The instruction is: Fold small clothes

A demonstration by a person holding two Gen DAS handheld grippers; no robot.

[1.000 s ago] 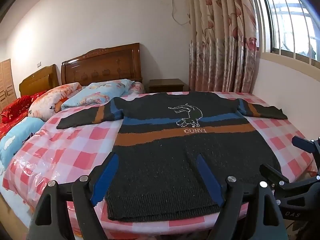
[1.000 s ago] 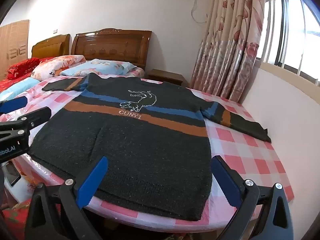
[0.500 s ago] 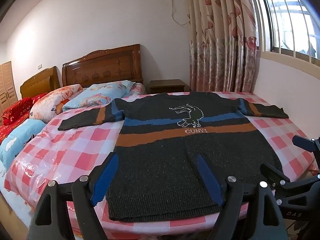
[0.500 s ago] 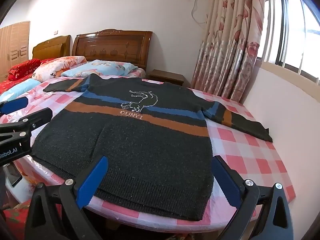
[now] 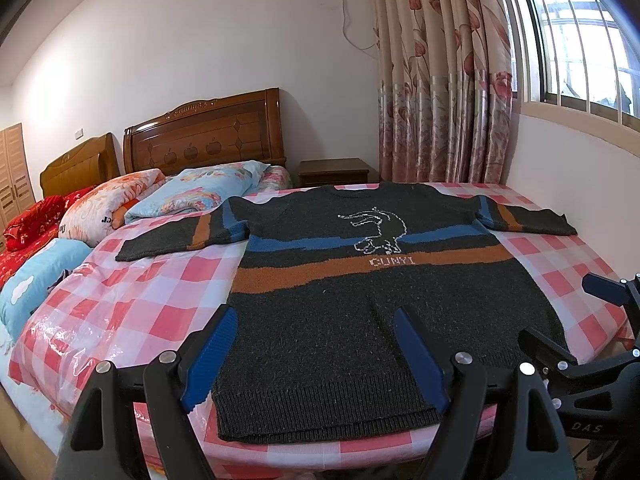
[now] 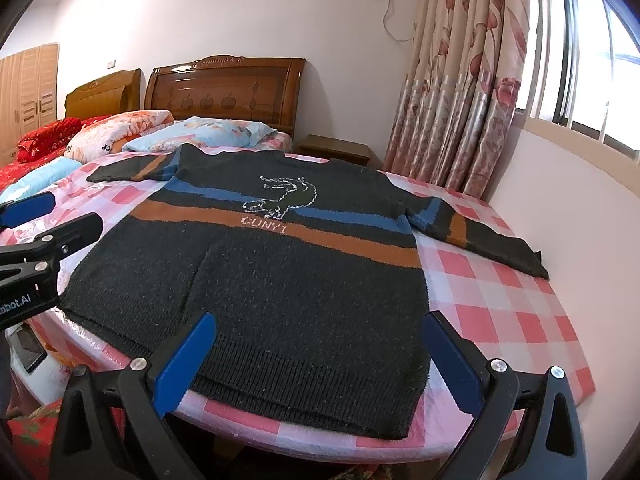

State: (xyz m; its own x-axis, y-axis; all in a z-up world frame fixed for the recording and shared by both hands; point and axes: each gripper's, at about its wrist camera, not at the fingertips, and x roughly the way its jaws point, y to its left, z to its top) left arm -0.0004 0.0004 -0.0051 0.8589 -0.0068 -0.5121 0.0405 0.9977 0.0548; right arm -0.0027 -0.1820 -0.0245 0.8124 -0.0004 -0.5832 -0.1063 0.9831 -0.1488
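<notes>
A dark grey knitted sweater [image 5: 360, 300] [image 6: 272, 280] lies flat and face up on the checked bed cover, with blue and orange stripes, a white animal outline and both sleeves spread sideways. Its hem faces me. My left gripper [image 5: 316, 324] hovers open over the hem's left half, nothing between its blue pads. My right gripper [image 6: 320, 340] hovers open over the hem's right half, also empty. Each gripper shows at the edge of the other's view.
The sweater rests on a pink-and-white checked plastic sheet [image 5: 160, 292] over the bed. Pillows and quilts [image 5: 168, 200] pile at the far left by wooden headboards [image 5: 208, 128]. A nightstand [image 5: 334, 170], curtains [image 5: 440, 80] and a wall under the window [image 6: 580, 208] bound the far and right sides.
Both views have drifted slightly, the bed and sweater sitting a little lower and nearer in frame. Both grippers stay open and empty; the sweater has not moved.
</notes>
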